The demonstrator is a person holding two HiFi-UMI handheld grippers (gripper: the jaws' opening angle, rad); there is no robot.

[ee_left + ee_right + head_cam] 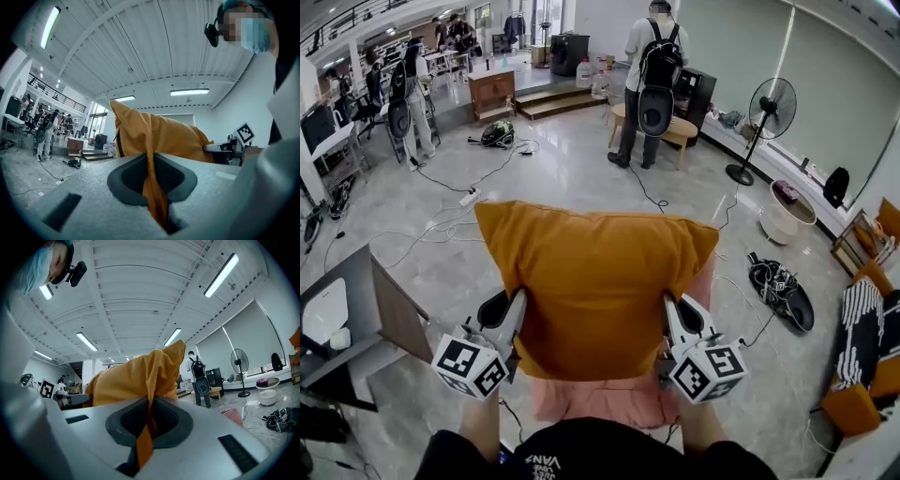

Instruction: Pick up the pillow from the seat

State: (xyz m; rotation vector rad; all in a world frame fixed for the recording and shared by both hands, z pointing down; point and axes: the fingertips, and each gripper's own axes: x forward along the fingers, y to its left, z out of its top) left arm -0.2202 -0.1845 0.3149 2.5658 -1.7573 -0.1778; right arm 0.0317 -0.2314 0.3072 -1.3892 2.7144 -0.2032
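My left gripper [514,314] and right gripper [671,317] each pinch the mustard-orange fabric pillow [592,286], lifted above a pink seat [600,398].

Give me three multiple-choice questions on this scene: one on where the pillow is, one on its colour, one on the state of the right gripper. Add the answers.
1. Where is the pillow?
A) lying on the floor
B) held up between the left gripper and the right gripper
C) on a desk

2. What colour is it?
A) blue
B) white
C) mustard orange

3. How do the right gripper's jaws stand?
A) shut on the pillow's edge
B) wide open and empty
C) out of view

Answers:
1 B, the head view shows a gripper on each side of it.
2 C, it looks orange in every view.
3 A, the right gripper view shows orange fabric clamped in the jaws.
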